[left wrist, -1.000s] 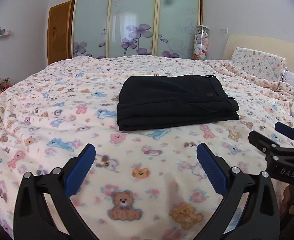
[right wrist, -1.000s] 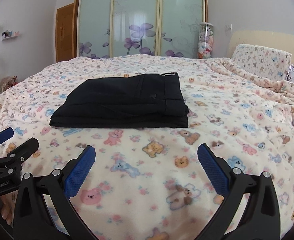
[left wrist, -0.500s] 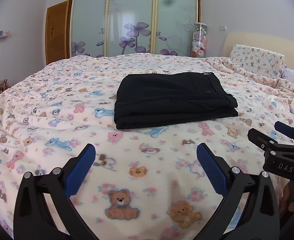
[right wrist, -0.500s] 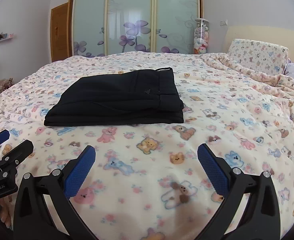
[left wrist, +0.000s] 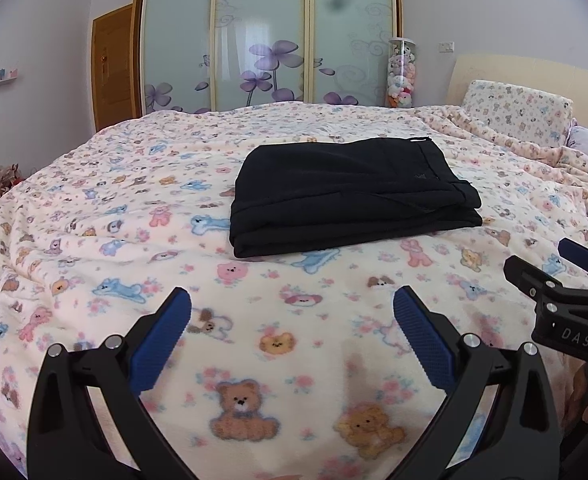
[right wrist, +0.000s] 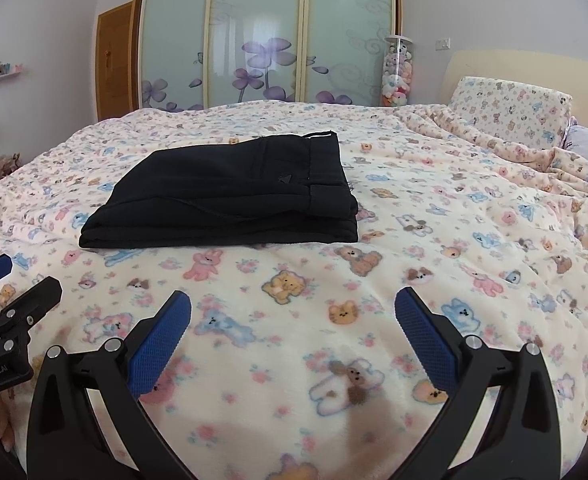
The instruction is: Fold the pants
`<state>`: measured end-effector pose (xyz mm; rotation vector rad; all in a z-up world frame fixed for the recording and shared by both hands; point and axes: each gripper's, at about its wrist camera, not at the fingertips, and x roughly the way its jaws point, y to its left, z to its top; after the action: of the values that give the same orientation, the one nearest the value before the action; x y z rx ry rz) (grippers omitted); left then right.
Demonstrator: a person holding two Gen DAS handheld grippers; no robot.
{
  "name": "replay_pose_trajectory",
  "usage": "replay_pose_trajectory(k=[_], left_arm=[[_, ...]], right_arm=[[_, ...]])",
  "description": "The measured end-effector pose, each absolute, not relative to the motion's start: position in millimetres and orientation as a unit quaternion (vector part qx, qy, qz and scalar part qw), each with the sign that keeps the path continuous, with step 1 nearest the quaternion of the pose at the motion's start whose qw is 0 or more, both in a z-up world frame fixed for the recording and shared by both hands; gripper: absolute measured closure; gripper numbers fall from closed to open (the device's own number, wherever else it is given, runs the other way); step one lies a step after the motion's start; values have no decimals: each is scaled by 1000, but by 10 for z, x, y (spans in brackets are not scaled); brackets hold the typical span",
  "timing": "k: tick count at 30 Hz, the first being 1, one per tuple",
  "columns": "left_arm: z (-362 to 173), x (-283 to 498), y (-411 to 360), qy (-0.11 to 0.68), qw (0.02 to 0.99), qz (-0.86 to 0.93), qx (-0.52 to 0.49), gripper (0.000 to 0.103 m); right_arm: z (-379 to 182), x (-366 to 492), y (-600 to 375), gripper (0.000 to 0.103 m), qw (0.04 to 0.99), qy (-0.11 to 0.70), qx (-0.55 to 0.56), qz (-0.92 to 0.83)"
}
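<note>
Pants (left wrist: 354, 192): black, folded into a flat rectangular stack, lying on the bed near its middle; waistband end toward the pillow side.
Small mark on pants: a tiny triangular emblem near the waistband, too small to read.
Left claw (left wrist: 291, 336): blue-padded jaws spread wide, nothing between them; held above the blanket, well short of the pants.
Right claw (right wrist: 292, 336): jaws likewise spread wide and empty, above the blanket, near side of the pants.
Writing, right claw body: "DAS" in white letters, seen from the left wrist view.
Writing, left claw body: "GenRobot.AI", small, seen at the left edge of the right wrist view.
Blanket (right wrist: 434, 208): cream fleece printed with teddy bears, rabbits and dogs.
Pillow (left wrist: 514, 112): same bear print, against the headboard.
Wardrobe (left wrist: 265, 36): frosted sliding doors with purple flowers.
</note>
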<state>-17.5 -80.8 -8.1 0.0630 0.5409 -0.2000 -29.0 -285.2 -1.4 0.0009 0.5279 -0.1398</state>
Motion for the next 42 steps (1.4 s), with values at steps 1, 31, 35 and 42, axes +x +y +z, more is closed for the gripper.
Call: replay_pose_trajectory(k=[1, 31, 35, 42], left_arm=[[-78, -168, -811, 267, 958, -96, 32, 2], [-87, -144, -844, 271, 958, -90, 37, 2], [-87, -148, -849, 271, 958, -90, 38, 2], [-91, -142, -840, 271, 957, -92, 38, 2]], right_arm=[[-16, -292, -2851, 1, 963, 261, 0, -69], [-85, -238, -2867, 1, 961, 269, -9, -60], [-97, -215, -2890, 1, 961, 271, -10, -57], [-109, -196, -2910, 1, 960, 275, -10, -54]])
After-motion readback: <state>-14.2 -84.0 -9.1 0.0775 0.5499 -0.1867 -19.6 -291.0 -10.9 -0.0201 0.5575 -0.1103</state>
